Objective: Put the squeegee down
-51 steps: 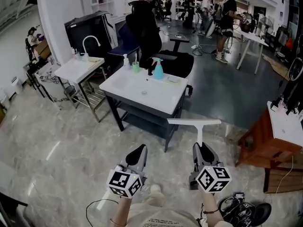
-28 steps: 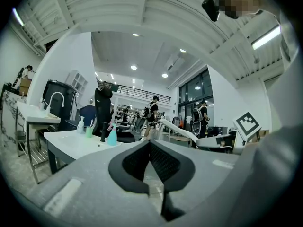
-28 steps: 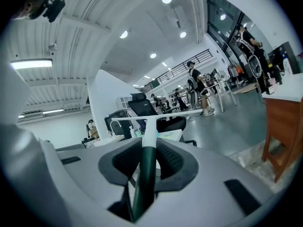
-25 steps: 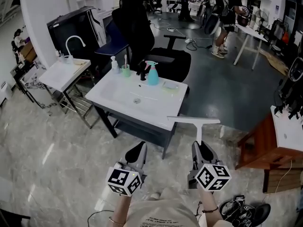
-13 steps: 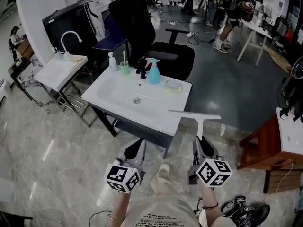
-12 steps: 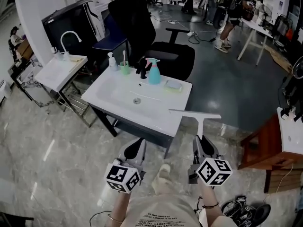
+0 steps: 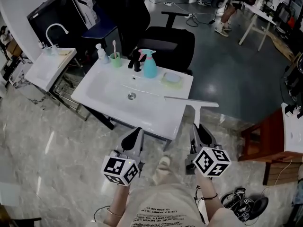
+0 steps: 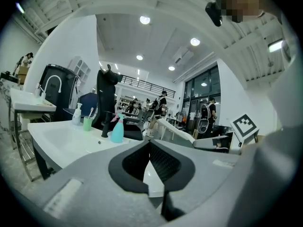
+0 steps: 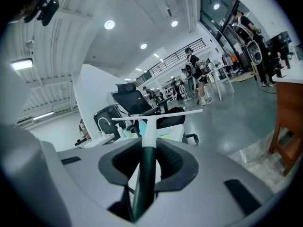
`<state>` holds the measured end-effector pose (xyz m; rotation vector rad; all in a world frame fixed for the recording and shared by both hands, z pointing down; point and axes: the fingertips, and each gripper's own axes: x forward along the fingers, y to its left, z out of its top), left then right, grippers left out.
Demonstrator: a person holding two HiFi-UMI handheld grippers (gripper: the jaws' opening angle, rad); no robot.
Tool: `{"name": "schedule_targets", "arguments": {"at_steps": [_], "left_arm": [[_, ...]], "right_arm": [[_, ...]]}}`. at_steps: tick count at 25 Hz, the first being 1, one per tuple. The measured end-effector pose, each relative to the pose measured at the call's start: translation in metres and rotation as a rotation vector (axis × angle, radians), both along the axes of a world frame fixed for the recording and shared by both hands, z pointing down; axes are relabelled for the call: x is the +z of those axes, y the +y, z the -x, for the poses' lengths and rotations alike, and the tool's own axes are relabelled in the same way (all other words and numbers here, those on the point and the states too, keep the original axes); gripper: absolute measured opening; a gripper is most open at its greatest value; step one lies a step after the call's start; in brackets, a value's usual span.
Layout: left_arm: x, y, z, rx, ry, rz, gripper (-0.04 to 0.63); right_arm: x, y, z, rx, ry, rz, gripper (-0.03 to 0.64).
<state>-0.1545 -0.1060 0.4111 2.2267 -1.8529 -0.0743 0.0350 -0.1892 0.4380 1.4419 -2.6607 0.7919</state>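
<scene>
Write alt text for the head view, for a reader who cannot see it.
The right gripper holds a white squeegee by its handle, its blade showing against the right edge of a white washbasin. The left gripper, shut and empty, is beside it; a teal spray bottle stands at the basin's back.

Centre frame, a white sink (image 7: pixel 104 94) carries a teal spray bottle (image 7: pixel 149 65), black faucet (image 7: pixel 136 63) and green cup (image 7: pixel 115 60); a black chair (image 7: pixel 166 41) stands above it.
</scene>
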Motion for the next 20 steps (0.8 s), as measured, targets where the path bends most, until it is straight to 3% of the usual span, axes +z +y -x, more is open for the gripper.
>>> {"name": "schedule_targets", "arguments": {"at_steps": [20], "left_arm": [[0.046, -0.121, 0.007, 0.073, 0.055, 0.128, 0.023]], "right_arm": [[0.044, -0.098, 0.048, -0.019, 0.069, 0.107, 0.095]]}}
